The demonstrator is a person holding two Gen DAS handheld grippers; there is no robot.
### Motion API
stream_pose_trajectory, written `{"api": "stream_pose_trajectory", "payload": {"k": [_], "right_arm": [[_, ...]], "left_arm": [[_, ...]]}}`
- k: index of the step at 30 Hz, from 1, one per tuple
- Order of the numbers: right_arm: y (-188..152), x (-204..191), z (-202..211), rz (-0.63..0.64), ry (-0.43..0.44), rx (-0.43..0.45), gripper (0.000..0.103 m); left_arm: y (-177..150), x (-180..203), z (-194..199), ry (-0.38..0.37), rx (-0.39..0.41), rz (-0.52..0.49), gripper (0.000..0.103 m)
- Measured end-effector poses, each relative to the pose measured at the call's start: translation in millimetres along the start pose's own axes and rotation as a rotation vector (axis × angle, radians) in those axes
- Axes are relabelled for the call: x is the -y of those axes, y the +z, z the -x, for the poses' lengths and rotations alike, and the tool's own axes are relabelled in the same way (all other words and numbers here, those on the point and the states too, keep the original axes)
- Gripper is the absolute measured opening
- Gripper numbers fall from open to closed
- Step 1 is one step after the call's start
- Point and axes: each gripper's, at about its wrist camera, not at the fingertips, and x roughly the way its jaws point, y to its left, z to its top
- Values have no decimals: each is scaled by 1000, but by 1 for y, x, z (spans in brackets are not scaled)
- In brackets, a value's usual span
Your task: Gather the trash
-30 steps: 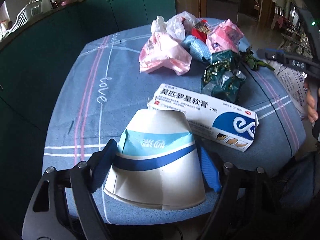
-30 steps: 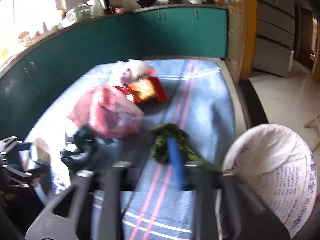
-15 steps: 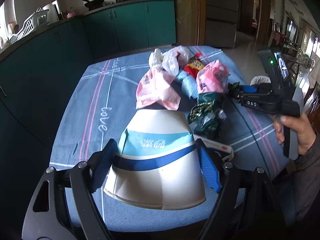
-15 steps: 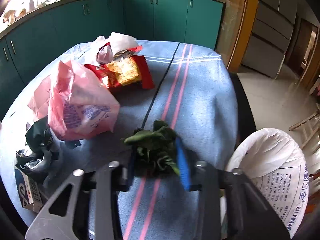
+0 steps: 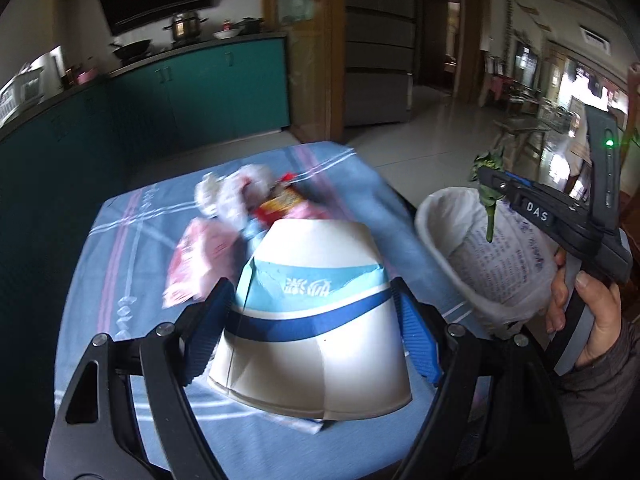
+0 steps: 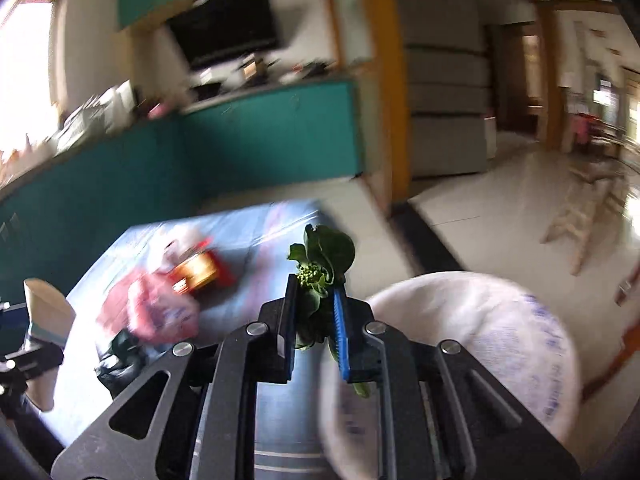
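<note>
right gripper point(image 6: 314, 312) clamped on limp leafy greens point(image 6: 322, 258) beside the white sack point(image 6: 472, 344) | left gripper point(image 5: 310, 336) squeezing paper bowl point(image 5: 312, 312) above the desk point(image 5: 132, 248) | both super light, bowl crushes easy so hold its sides gently

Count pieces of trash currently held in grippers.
2. A paper bowl in the left gripper, and leafy greens in the right gripper by the white bag. More trash stays on the table.

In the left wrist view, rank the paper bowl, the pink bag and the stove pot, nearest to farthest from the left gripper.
1. Paper bowl, between the left gripper's jaws.
2. Pink bag, on the table behind the bowl, to its left.
3. Stove pot, on the far counter.
</note>
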Motion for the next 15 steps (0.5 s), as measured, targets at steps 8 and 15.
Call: {"api": "stream_pose_trajectory", "payload": {"k": [8, 15], "right_arm": [[-5, 80, 32, -166, -192, 67, 17], [-12, 97, 36, -216, -212, 67, 17]], "left_arm": [[37, 79, -60, -232, -52, -99, 80], [54, 141, -128, -324, -124, -130, 85]]}}
